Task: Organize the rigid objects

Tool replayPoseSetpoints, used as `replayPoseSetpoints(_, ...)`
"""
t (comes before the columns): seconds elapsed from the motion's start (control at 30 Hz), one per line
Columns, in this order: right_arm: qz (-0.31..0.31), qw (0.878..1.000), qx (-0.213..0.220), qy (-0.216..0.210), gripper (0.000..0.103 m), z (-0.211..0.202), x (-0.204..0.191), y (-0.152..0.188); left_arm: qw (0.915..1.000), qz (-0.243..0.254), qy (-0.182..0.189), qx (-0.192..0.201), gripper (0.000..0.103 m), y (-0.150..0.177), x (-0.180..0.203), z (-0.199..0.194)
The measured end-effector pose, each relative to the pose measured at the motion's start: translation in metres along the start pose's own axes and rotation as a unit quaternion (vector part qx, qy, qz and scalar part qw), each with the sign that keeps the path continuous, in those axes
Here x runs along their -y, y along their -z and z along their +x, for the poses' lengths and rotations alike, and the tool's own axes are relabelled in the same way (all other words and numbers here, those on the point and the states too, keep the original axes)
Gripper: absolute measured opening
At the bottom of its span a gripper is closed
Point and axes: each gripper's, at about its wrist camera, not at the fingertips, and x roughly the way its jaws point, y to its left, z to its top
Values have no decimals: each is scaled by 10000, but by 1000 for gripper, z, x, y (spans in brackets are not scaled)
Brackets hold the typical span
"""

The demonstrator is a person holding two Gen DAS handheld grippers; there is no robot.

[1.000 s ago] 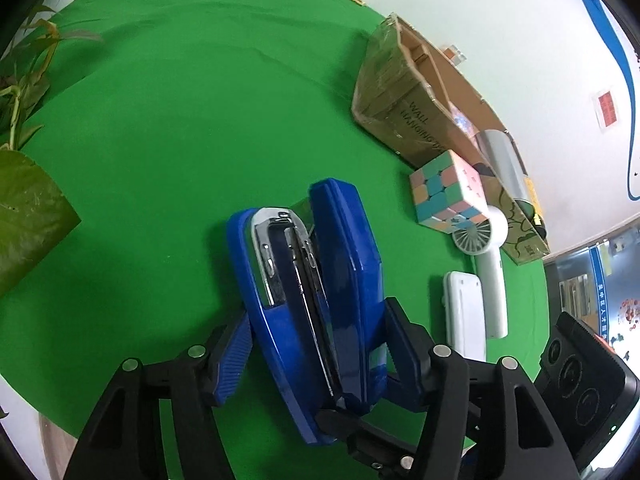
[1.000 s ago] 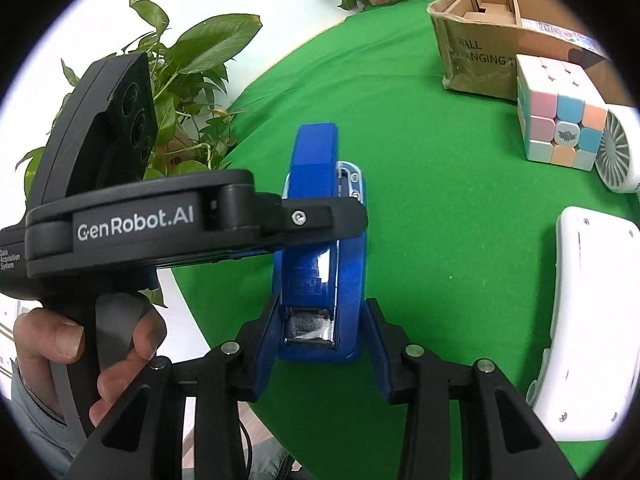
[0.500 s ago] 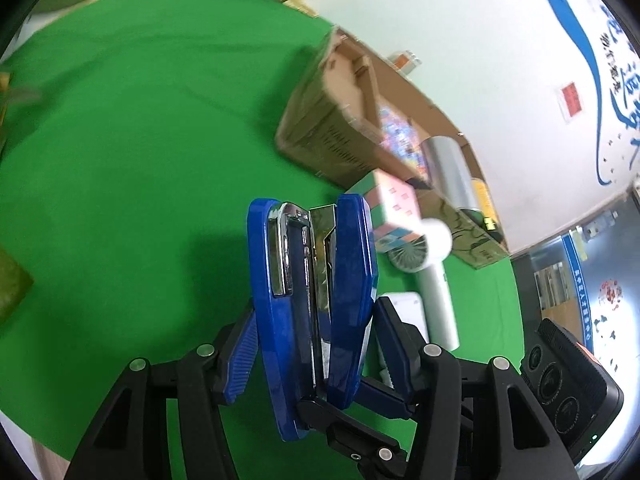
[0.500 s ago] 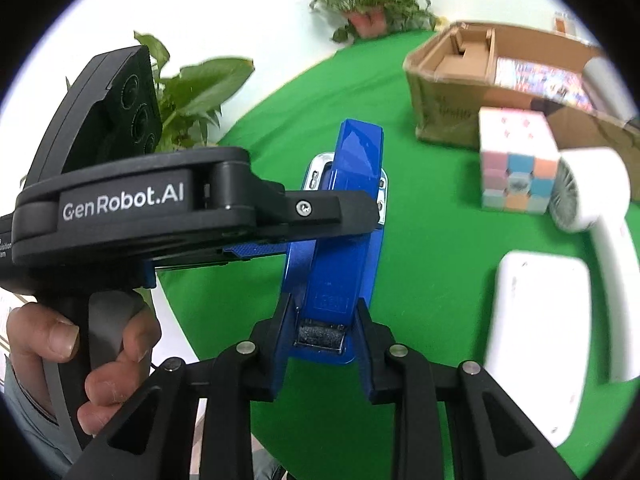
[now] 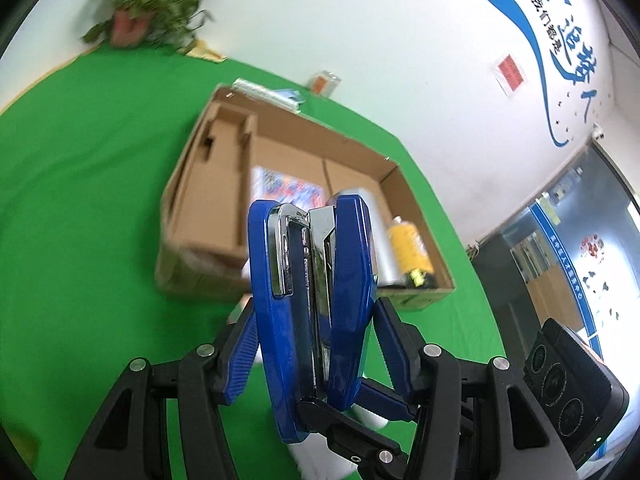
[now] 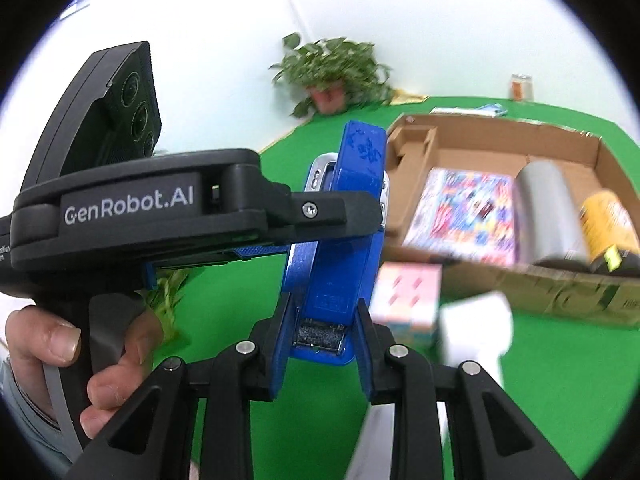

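Observation:
A blue stapler [image 5: 312,304] is held in the air by both grippers, above the green table and in front of an open cardboard box [image 5: 224,184]. My left gripper [image 5: 314,332] is shut on its sides. My right gripper [image 6: 320,336] is shut on its rear end [image 6: 324,308]; the left gripper's body [image 6: 160,216] crosses in front of it there. The box [image 6: 500,144] holds a colourful flat pack [image 6: 464,212], a silver cylinder [image 6: 548,208] and a yellow bottle [image 6: 608,228].
A pastel puzzle cube [image 6: 404,300] and a white hand fan [image 6: 472,328] lie on the green cloth [image 5: 80,200] before the box. A potted plant [image 5: 148,16] stands at the far edge. A small jar [image 5: 326,82] sits behind the box.
Both grippers have lifted the stapler off the table and carried it toward the cardboard box, which now sits right behind it. The stapler stands more upright.

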Motion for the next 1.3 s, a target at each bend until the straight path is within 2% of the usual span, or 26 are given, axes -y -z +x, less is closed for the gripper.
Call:
replayPoseSetpoints(0.23,254,9995,33,182,27,13,38,-41,9993,254,114,-229,53,-60,18,48)
replayPoseSetpoints(0.4,538,9983,-136,157,27,34,68,-59,9986,182,59,-496,53,-96,10,95)
replayPoseSetpoints(0.6,896,9950,-420,122,27,68,96,-65,9965,47,-47,-827,53,-114,-10,148)
replayPoseSetpoints(0.9,1363,9886,-637,4,27,91,112,-49,9913,-125,-357,-1263,54,-103,-38,190)
replayPoseSetpoints(1.03,1464,9875,-592,3,27,94,110,-48,9916,-226,-409,-1206,55,-104,-40,185)
replayPoseSetpoints(1.07,1483,9872,-584,3,27,92,110,-46,9921,-227,-408,-1161,59,-106,-40,182)
replayPoseSetpoints(1.13,1544,9863,-578,35,28,93,110,-47,9946,-188,-385,-949,64,-111,-38,175)
replayPoseSetpoints(1.3,1370,9881,-693,120,31,101,101,-50,9979,330,-465,-296,72,-119,-18,142)
